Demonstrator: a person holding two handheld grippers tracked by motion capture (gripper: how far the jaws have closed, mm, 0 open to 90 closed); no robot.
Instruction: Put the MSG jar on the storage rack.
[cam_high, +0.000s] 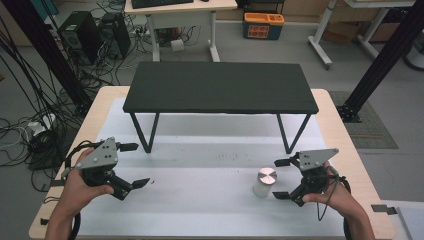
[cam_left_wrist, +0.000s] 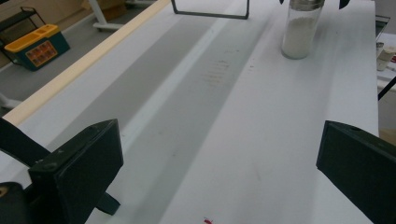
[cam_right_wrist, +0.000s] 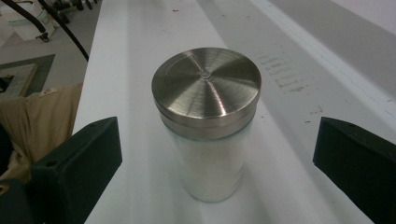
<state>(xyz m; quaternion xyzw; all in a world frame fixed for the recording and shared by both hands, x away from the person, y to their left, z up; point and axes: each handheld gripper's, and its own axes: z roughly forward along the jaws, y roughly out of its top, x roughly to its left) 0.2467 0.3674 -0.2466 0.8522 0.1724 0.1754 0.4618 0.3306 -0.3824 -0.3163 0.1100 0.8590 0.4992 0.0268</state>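
**Two open grippers, one jar waiting at the right**

Two hand-held grippers rest low over a white table mat, and the work in hand looks like picking up a small glass jar. The jar (cam_high: 264, 182) stands upright on the near right of the mat, filled with something white and capped by a brushed steel lid (cam_right_wrist: 206, 88). The right gripper (cam_high: 282, 179) sits just to the jar's right, its jaws spread wide and pointing left toward it — in the right gripper view the jar stands centred between the two black jaws but a little ahead of them, untouched by either. That lining-up suggests the grip is being prepared, with the jaws kept wide so they can pass either side of the glass.

The left gripper (cam_high: 134, 165) is well apart, on the near left, its jaws also wide and holding nothing; it seems parked out of the way. Its own view looks across the mat to the jar (cam_left_wrist: 299, 29) in the distance.

Farther back stands a low black shelf (cam_high: 220, 87) on thin legs — possibly where the jar is bound.
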